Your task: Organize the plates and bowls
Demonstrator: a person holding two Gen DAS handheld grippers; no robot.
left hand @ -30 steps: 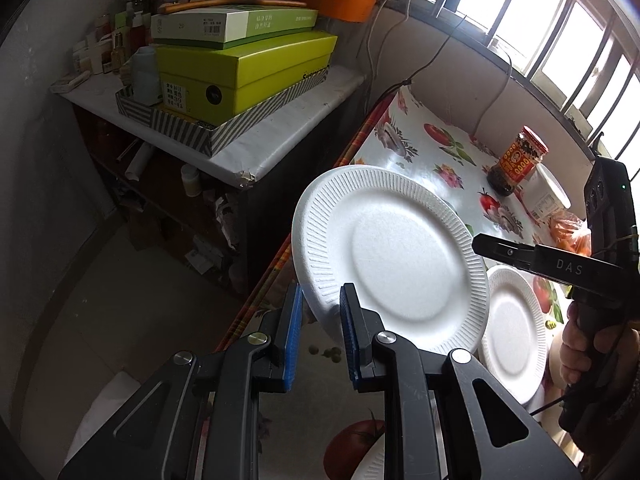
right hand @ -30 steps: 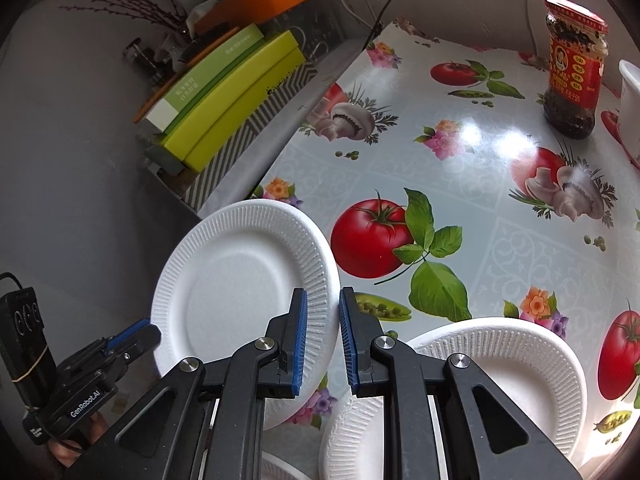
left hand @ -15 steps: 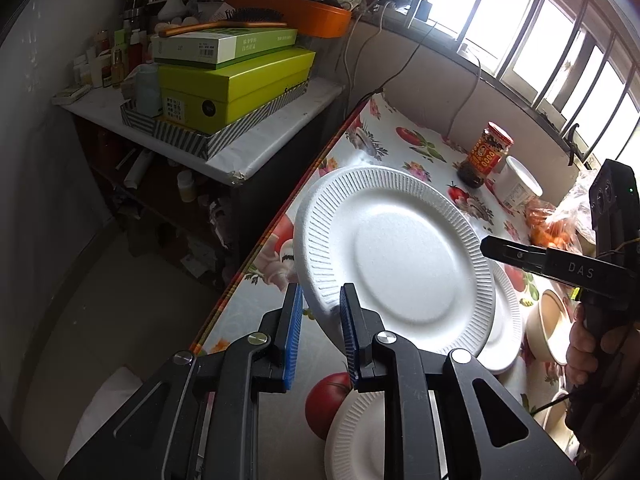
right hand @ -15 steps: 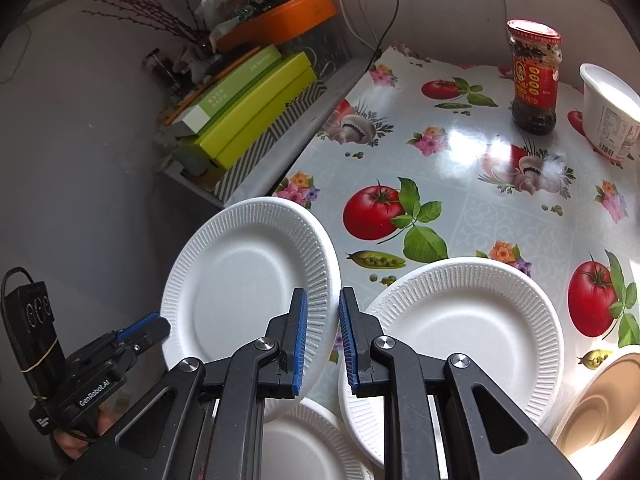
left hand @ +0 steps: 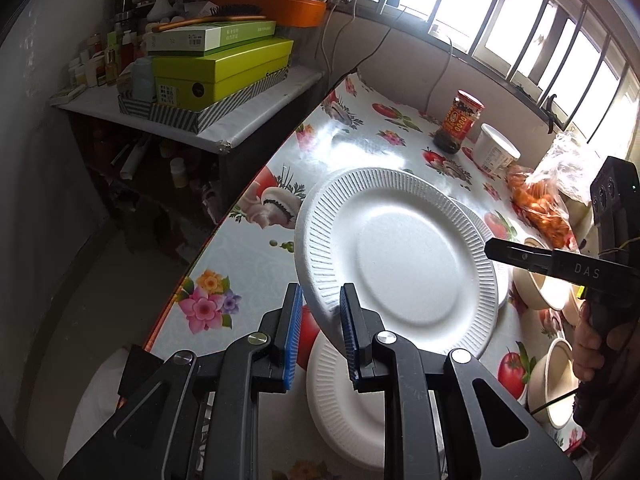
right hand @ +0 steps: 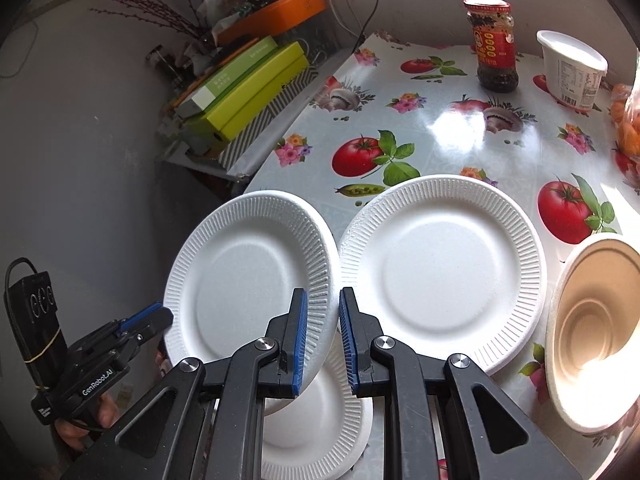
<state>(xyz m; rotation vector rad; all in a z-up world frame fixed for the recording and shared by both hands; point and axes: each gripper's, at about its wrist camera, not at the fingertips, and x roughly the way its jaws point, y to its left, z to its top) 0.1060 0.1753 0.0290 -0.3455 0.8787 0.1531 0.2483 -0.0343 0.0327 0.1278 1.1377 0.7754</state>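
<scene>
The left gripper (left hand: 320, 292), at the bottom centre of the left wrist view, is closed down on the near rim of a white tilted plate (left hand: 400, 264). The rim sits between the blue pads. The plate is held clear of the table (right hand: 436, 92) with its far edge raised.

The right gripper (right hand: 320, 292), at the bottom centre of the right wrist view, is closed to a narrow gap. The right rim of the same plate runs into that gap. In the left wrist view this gripper enters from the right edge, its tip on the plate's right rim. A hand (left hand: 588, 344) grips its handle.

Directly below the tilted plate, a lower plate (right hand: 320, 420) lies on the table. Just right of centre, a flat plate (right hand: 444, 272) lies beside it, rim over rim. A beige bowl (right hand: 592, 332) stands at the right edge, touching the flat plate.

Toward the upper right of the table stand a red-labelled jar (right hand: 494, 46) and a white tub (right hand: 572, 68), near each other. A bag of orange fruit (left hand: 540, 204) lies beside them.

At upper left, green boxes (left hand: 224, 68) are stacked on a side shelf (left hand: 260, 116) next to the table.
</scene>
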